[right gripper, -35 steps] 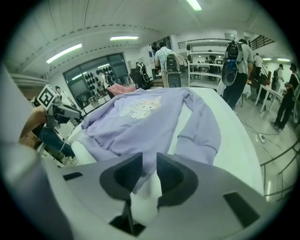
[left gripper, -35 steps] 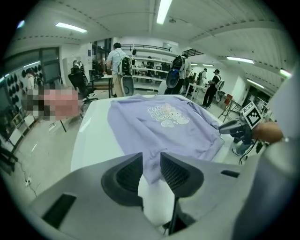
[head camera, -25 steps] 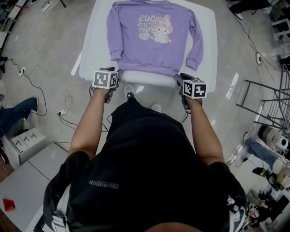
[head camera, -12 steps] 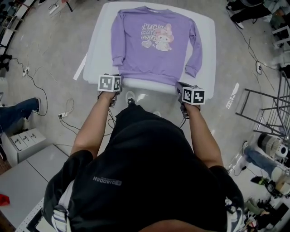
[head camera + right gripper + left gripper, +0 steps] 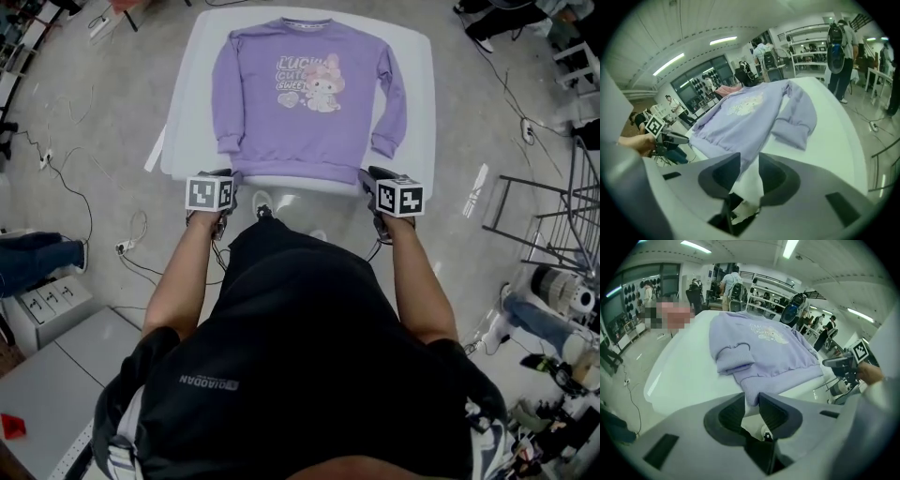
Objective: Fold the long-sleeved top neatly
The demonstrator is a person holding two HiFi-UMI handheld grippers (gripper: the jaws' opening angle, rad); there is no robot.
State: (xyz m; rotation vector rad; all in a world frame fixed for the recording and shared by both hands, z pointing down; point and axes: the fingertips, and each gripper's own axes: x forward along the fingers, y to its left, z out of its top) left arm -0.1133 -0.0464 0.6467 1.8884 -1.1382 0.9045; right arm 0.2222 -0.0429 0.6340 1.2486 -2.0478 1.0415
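A purple long-sleeved top [image 5: 300,103] with a cartoon print lies flat, front up, on a white table [image 5: 183,112], sleeves along its sides. My left gripper [image 5: 223,176] is at the hem's left corner on the table's near edge. In the left gripper view the hem corner [image 5: 749,385] lies between the jaws of this gripper [image 5: 751,397], which have just been opening. My right gripper [image 5: 367,174] is at the hem's right corner. In the right gripper view its jaws [image 5: 749,159] have also just been opening, with the hem edge [image 5: 736,159] in the gap beside one jaw.
Cables trail over the grey floor left of the table [image 5: 84,206]. A metal rack [image 5: 553,216] stands at the right and a grey cabinet [image 5: 56,375] at the lower left. People stand beyond the table's far end [image 5: 729,284].
Both grippers have shifted only slightly and stay at the hem's two corners. The head view has drifted. The top lies as before.
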